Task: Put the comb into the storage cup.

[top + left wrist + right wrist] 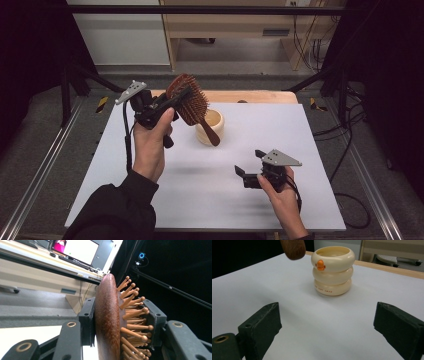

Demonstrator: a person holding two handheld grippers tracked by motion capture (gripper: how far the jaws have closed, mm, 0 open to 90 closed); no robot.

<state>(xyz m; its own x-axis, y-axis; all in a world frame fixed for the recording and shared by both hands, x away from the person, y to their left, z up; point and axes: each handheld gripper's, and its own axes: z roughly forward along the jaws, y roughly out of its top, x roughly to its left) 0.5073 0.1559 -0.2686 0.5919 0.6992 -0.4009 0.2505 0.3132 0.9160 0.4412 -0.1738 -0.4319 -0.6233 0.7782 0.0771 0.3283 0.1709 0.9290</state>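
Hairbrush (190, 102) clamped in left claw (172, 102) above cup (210, 127); right claw (248, 167) gaping empty mid-table, near front edge.

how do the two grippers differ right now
The left gripper is raised, jaws shut on the dark brown wooden hairbrush; the right gripper sits low over the white table, jaws wide open and empty. Both have black jaws and a grey three-cornered plate.
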